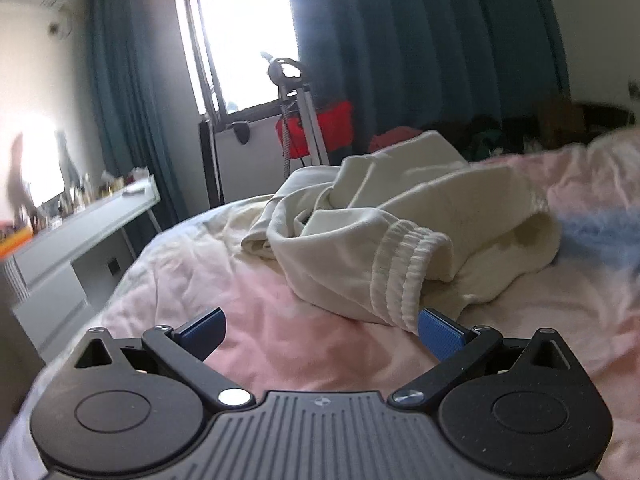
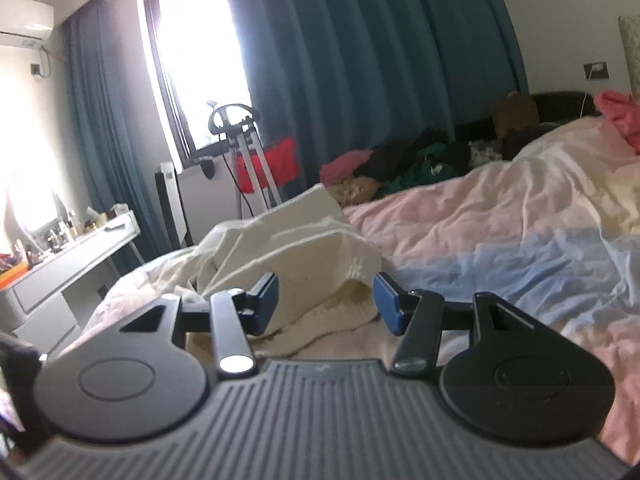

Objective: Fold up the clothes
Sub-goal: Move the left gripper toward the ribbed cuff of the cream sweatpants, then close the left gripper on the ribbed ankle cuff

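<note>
A crumpled cream sweatshirt lies on the pink bedspread, one ribbed cuff turned toward me. My left gripper hovers open just short of that cuff, its right blue pad close beside it, nothing between the fingers. In the right wrist view the same cream garment is bunched close ahead. My right gripper stands open with the knit fabric lying between and under its blue pads, not pinched.
A white desk with bottles stands left of the bed. A garment steamer stand and a red bag sit by the window and teal curtains. A pile of dark and pink clothes lies at the bed's far side.
</note>
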The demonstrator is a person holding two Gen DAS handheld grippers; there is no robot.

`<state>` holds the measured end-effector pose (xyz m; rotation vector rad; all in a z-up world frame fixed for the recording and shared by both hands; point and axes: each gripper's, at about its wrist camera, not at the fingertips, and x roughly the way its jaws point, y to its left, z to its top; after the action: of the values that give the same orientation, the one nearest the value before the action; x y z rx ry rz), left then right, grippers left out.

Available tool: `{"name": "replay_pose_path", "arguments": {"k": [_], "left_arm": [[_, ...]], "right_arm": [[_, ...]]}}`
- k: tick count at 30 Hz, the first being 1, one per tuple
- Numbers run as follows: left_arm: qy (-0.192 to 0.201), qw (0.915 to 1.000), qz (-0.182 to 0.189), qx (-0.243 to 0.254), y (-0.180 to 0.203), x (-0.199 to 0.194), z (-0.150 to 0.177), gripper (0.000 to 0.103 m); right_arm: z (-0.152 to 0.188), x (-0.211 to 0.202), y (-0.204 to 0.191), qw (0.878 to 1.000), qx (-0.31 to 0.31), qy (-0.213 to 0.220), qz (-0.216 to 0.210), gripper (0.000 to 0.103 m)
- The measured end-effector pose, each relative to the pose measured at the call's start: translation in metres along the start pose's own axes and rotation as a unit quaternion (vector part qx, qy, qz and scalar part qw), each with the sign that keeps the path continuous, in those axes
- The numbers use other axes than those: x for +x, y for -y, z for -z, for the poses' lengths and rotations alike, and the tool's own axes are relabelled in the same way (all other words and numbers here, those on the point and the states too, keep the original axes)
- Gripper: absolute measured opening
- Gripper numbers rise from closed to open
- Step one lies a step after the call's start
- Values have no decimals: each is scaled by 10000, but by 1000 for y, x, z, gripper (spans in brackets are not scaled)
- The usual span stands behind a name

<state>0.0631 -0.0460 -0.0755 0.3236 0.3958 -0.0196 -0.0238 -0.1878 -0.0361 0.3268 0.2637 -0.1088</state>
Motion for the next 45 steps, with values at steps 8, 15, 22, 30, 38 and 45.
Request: {"name": "replay_pose_path", "arguments": {"k": [8, 15, 22, 30, 38, 45], "left_arm": [[298, 9943, -174, 1011, 26, 32, -6, 103], [341, 9839, -743, 1588, 52, 70, -11, 97], [488, 9871, -868, 1250, 27, 69, -25, 49], [750, 9955, -577, -25, -51, 29, -49, 15], [988, 9913, -217, -840, -128, -24, -57, 14], [455, 9932, -70, -1068, -170, -22, -16, 13]], "right_arm": [[-5, 3, 29, 9984, 522, -115, 191, 57], [-3, 13, 40, 9976, 593, -296, 189, 58], [9, 31, 40, 9976, 348, -550, 249, 59], [17, 41, 30, 9976, 65, -572, 372, 59], [23, 22, 4, 9978, -316, -490, 315, 59], [29, 20, -21, 9965, -627, -526, 165, 58]]}}
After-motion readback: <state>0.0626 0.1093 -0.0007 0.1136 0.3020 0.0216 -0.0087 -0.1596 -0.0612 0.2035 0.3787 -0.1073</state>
